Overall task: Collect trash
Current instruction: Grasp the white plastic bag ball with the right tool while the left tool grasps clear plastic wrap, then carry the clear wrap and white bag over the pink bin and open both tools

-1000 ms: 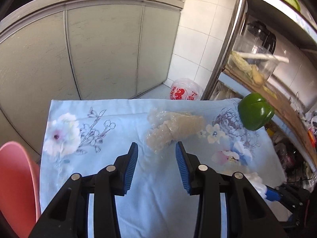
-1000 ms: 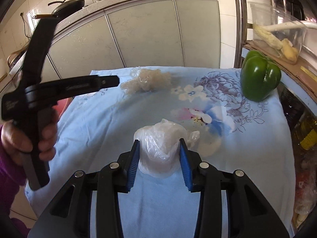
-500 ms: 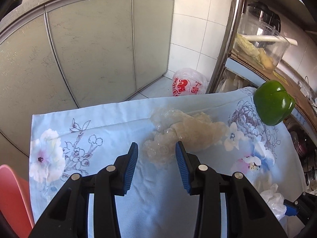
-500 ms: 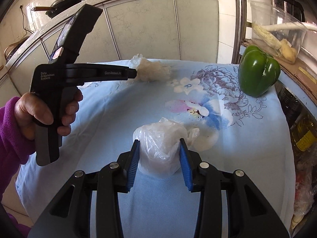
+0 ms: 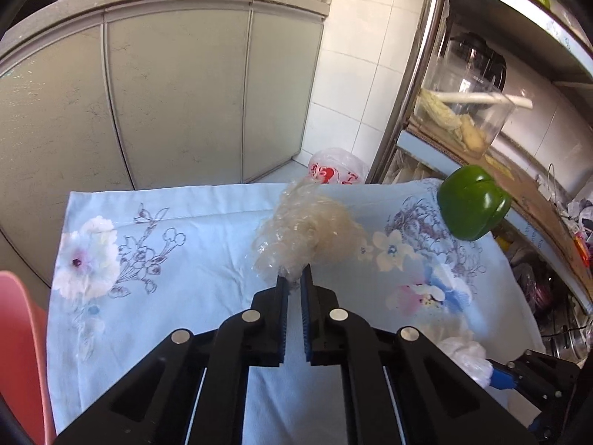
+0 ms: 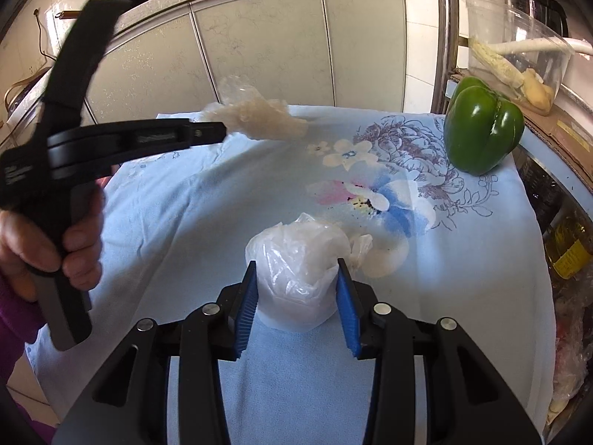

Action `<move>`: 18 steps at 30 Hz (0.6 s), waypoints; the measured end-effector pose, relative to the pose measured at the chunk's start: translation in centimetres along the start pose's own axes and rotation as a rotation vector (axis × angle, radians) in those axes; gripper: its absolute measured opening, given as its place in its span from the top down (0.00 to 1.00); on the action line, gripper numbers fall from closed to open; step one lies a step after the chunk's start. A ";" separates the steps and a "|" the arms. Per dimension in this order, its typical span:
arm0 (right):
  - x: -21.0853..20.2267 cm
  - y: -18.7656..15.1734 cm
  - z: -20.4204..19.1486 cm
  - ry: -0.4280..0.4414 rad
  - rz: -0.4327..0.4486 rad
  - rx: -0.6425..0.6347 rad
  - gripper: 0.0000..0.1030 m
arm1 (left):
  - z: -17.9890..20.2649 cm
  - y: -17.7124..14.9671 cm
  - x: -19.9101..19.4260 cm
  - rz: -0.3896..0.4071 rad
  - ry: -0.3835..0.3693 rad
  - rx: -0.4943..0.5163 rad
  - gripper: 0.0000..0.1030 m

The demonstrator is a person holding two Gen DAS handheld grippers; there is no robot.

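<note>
Over the cloth-covered bench, crumpled clear plastic wrap is pinched at its near edge by left claw for lifting, while white plastic bag is squeezed betw. right claw pads, resting on cloth, prob. for carrying to trash.

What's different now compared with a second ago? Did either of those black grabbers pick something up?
The left gripper moved forward to the crumpled clear plastic wrap, shut on its near edge and seems to be lifting it off the floral cloth. The right gripper stayed as it was, clamped on the white plastic bag. The green bell pepper has not moved.
</note>
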State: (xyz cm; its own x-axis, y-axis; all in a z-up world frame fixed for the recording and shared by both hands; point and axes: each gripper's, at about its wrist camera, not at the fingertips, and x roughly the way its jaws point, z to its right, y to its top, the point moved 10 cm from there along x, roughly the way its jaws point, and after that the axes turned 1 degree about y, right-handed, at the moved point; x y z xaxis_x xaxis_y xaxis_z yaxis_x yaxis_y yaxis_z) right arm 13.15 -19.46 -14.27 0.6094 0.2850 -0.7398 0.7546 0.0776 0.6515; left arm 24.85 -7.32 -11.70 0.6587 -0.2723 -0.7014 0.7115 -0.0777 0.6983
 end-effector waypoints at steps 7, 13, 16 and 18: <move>0.0 0.1 0.1 0.007 0.000 0.009 0.62 | -0.6 -1.0 -4.5 0.042 -0.002 -0.055 0.96; 0.0 0.1 0.1 0.007 0.000 0.010 0.62 | -1.2 -2.3 -7.8 0.072 0.055 -0.068 0.96; 0.1 0.1 0.1 0.004 -0.001 0.009 0.62 | -1.4 -2.9 -9.2 0.091 0.105 -0.049 0.96; 0.1 0.1 0.1 0.000 -0.002 0.006 0.62 | -1.5 -3.2 -10.0 0.103 0.129 -0.044 0.96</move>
State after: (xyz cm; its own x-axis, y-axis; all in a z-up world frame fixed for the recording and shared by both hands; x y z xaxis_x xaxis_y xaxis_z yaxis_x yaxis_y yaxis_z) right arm 13.30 -19.51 -14.28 0.6080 0.2851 -0.7410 0.7573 0.0719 0.6491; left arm 16.38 -2.89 -7.13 0.7524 -0.1509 -0.6412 0.6471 -0.0127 0.7623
